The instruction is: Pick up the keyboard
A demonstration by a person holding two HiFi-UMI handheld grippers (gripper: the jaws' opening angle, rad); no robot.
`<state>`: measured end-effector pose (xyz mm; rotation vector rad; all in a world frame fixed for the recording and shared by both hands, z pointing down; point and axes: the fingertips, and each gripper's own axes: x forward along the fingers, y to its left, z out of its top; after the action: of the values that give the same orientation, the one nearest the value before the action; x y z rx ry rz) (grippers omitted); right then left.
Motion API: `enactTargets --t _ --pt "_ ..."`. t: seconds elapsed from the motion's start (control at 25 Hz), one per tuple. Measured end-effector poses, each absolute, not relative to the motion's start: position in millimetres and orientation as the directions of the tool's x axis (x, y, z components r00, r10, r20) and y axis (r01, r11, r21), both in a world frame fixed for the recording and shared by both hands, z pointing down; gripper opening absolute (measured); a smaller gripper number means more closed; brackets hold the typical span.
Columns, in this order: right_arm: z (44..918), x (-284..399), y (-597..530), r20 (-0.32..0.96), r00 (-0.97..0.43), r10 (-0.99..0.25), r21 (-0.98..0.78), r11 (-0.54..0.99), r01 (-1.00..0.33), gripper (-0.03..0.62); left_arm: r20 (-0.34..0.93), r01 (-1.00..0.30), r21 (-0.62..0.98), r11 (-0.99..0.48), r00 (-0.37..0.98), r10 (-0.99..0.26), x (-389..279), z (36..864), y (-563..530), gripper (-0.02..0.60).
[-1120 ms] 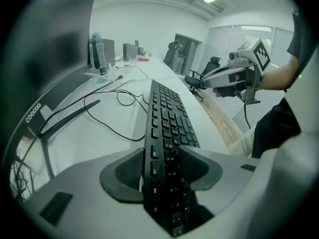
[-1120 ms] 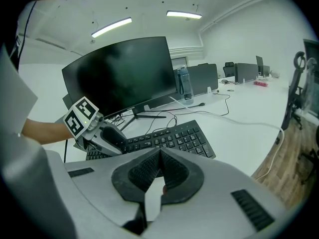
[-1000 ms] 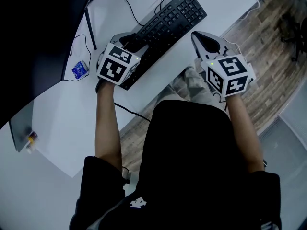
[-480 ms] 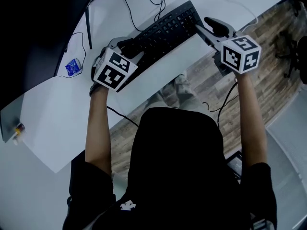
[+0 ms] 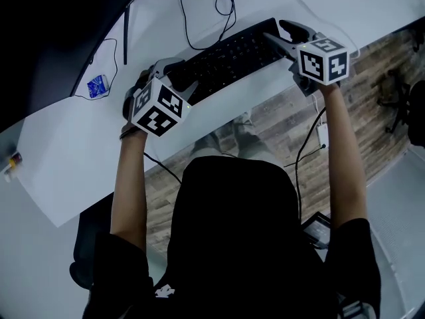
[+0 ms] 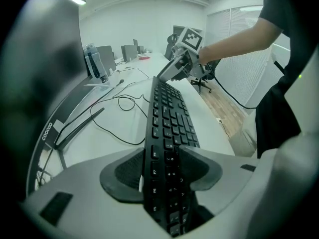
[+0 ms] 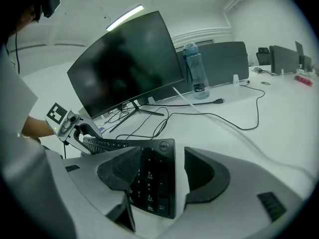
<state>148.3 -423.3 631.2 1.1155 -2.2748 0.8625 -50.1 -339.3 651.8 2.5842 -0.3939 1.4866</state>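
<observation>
A black keyboard (image 5: 232, 55) lies slantwise near the front edge of the white desk (image 5: 73, 151). My left gripper (image 5: 176, 72) is at its left end, and in the left gripper view (image 6: 167, 171) both pads press on the keyboard (image 6: 169, 123). My right gripper (image 5: 282, 35) is at the keyboard's right end. Its jaws have just been opening. In the right gripper view (image 7: 162, 171) the keyboard's corner (image 7: 149, 178) sits between the wide jaws, with a white gap beside the right pad.
A large dark curved monitor (image 7: 124, 63) stands behind the keyboard, with a water bottle (image 7: 195, 71) beside it. Black cables (image 5: 219, 5) loop over the desk behind the keyboard. A small blue item (image 5: 97, 85) lies at the left. Wooden floor (image 5: 358, 98) lies beyond the desk edge.
The right gripper has moved from over the floor near the person's lap to the keyboard's right end, and its jaws have opened. The left gripper has stayed at the left end.
</observation>
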Motion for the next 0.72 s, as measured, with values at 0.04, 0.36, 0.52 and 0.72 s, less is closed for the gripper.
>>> enactTargets --t 0.04,0.36,0.52,0.72 --pt "632 147 -424 0.635 -0.575 -0.516 -0.337 0.486 -0.807 0.252 0.866 -0.290 -0.017 -0.957 0.475 -0.159 -50 651 -339 0.229" --pt "639 136 -428 0.599 -0.679 -0.424 -0.423 0.553 -0.718 0.250 0.879 -0.289 -0.063 -0.955 0.437 -0.190 -50 650 -338 0.229" --pt "637 134 -428 0.582 -0.716 -0.387 -0.427 0.603 -0.673 0.236 0.885 -0.304 -0.074 -0.950 0.419 -0.202 -49 650 -337 0.229" --pt "636 136 -426 0.568 -0.725 -0.389 -0.435 0.605 -0.666 0.210 0.887 -0.309 -0.081 -0.948 0.411 -0.210 -49 652 -336 0.232"
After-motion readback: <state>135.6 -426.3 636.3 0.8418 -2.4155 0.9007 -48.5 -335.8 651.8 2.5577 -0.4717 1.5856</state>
